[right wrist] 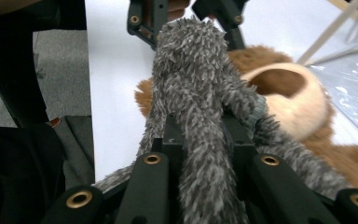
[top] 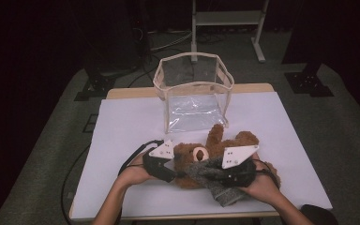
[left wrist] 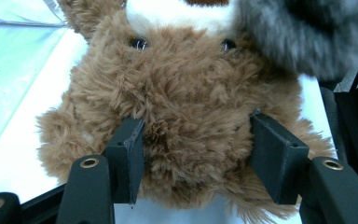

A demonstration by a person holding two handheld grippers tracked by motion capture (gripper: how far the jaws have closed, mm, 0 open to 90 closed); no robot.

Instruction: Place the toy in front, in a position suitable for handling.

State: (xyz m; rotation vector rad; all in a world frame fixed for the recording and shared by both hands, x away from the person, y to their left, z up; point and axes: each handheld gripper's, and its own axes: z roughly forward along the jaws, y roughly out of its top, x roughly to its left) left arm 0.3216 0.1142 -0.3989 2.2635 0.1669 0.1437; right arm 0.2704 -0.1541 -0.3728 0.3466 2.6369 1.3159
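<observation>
— Grey fuzzy cloth point(right wrist: 193, 121) sits closest to the lens in the right gripper view, pinched between that gripper's two black jaws. So the right gripper point(top: 238, 174) is clamped shut on it?

— Yes, closed hard on the fabric, which drapes over the teddy bear point(top: 206, 157) from about five o'clock on the table point(top: 122, 126). It looks like a small garment or a sock; the high view is too dim to say which.

— And the left gripper point(left wrist: 196, 158)?

— Its jaws stand on either side of the bear's head, half closed, pressing into the fur. Plush gives way, so the hold is likely soft rather than firm.

— How would the bear handle?

— Light and squashy, judging by the pile. It will deform, not slide, and nothing in it can break. The head or the torso offers the most bulk to grasp; a limb would just flop. The grey cloth is limp and stretchy, best held at an edge, as it is.

— Where does the bear lie?

— On its back near the six o'clock edge of the white table, feet toward twelve.

— Anything in the way?

— A clear plastic bag point(top: 194, 91) with a beige rim stands open at twelve o'clock, just beyond the bear's foot. Both cables point(top: 136, 154) trail near the hands and could snag the fabric.
</observation>
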